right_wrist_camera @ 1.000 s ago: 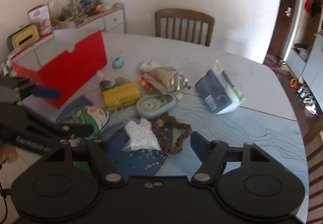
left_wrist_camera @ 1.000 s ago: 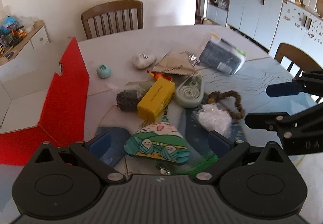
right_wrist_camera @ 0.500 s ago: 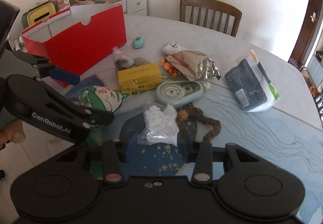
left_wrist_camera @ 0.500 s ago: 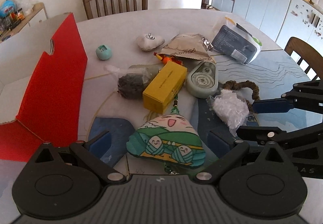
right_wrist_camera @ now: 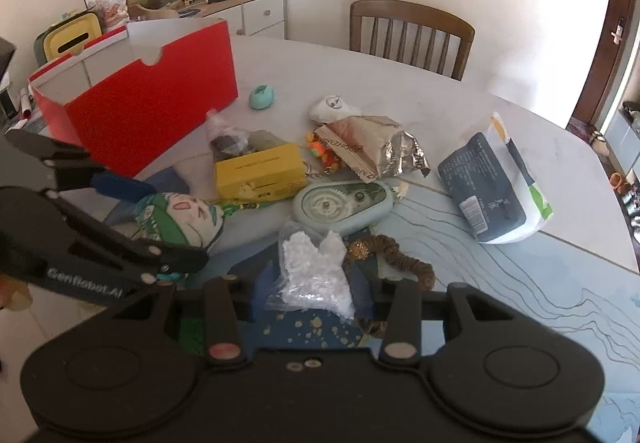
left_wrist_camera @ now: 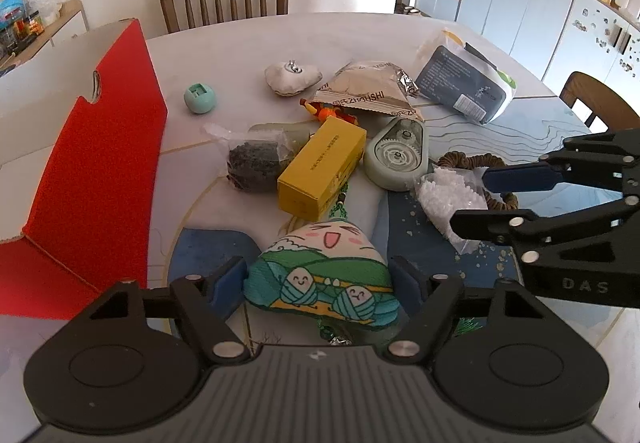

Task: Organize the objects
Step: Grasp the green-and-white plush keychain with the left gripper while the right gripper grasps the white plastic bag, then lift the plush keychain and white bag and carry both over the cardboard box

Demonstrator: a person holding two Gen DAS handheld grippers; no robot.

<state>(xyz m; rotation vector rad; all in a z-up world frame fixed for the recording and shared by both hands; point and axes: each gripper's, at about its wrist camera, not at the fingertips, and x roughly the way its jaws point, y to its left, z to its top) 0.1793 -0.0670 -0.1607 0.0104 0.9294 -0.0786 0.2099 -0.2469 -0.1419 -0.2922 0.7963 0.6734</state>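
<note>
Left claw (left_wrist_camera: 318, 279): tilted steeply down over the table (left_wrist_camera: 240, 39), jaws have just been closing, blue pads now against both sides of the plush charm (left_wrist_camera: 320, 275). Right claw (right_wrist_camera: 312, 293): also pitched down, jaws partly closed, pads pressing the clear bag of white bits (right_wrist_camera: 312, 275). The two claws sit close, side by side.
</note>
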